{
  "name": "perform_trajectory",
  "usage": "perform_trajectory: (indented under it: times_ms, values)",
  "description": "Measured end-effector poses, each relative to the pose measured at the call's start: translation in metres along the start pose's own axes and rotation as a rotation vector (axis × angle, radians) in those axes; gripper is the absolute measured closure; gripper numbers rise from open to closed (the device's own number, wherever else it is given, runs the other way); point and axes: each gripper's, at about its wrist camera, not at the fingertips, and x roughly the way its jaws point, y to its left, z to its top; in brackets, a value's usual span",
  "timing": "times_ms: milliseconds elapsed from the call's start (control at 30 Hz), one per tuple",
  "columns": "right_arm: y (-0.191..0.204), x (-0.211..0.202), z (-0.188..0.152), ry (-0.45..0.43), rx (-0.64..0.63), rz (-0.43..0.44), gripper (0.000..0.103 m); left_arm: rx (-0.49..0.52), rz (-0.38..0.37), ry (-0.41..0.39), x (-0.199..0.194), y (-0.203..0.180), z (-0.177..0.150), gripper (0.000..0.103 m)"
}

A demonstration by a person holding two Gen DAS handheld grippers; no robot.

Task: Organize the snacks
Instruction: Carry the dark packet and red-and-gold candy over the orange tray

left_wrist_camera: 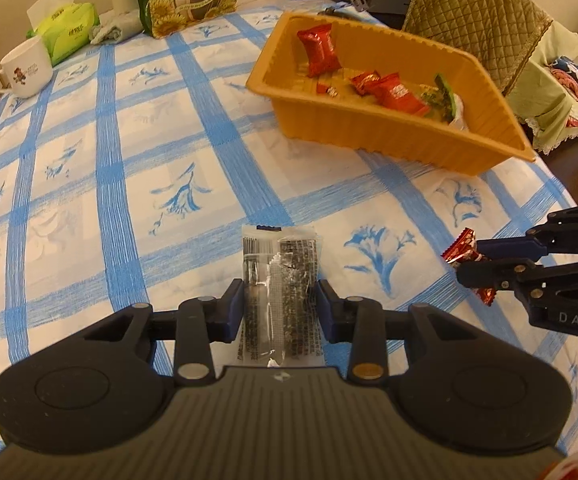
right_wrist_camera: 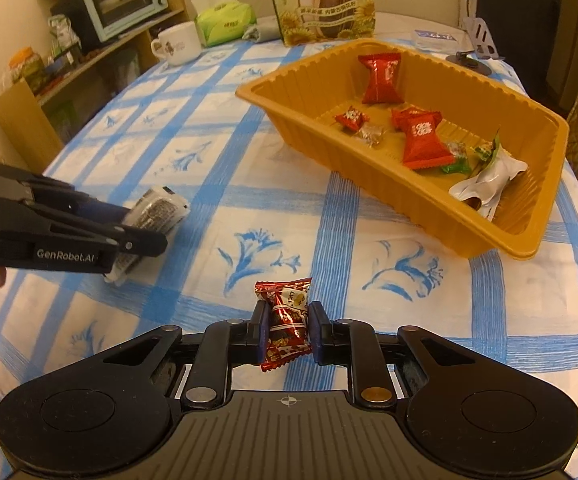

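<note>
Left wrist view shows a clear printed snack packet (left_wrist_camera: 279, 292) lying lengthwise between the pads of the left gripper (left_wrist_camera: 280, 306), which clamp its long edges over the blue-checked tablecloth (left_wrist_camera: 129, 168). Right wrist view has the right gripper (right_wrist_camera: 287, 330) closed narrow on a small red wrapped candy (right_wrist_camera: 285, 322), its twisted ends sticking out above and below the pads. Both grippers tilt down toward the table, side by side. An orange tray (right_wrist_camera: 369, 184) holding red, green and silver snacks sits beyond them.
</note>
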Motion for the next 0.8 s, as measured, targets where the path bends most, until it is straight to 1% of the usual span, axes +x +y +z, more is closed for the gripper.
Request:
perform_trajectory:
  times_ms: [233,433,567,800]
  values:
    - [-0.011,-0.022,0.015,-0.052,0.065,0.010,0.082,0.030,-0.029,-0.064,-0.018,-0.006,0.024,0.069]
    - [-0.032,-0.041,0.036,-0.124,0.117,-0.011,0.082,0.078,-0.036,-0.123,-0.023,-0.011,0.056,0.069]
    - [-0.046,-0.051,0.052,-0.170,0.135,-0.040,0.082,0.102,-0.044,-0.165,-0.023,-0.018,0.081,0.069]
    - [-0.069,-0.054,0.075,-0.225,0.186,-0.078,0.082,0.100,-0.107,-0.206,-0.014,-0.040,0.122,0.069]
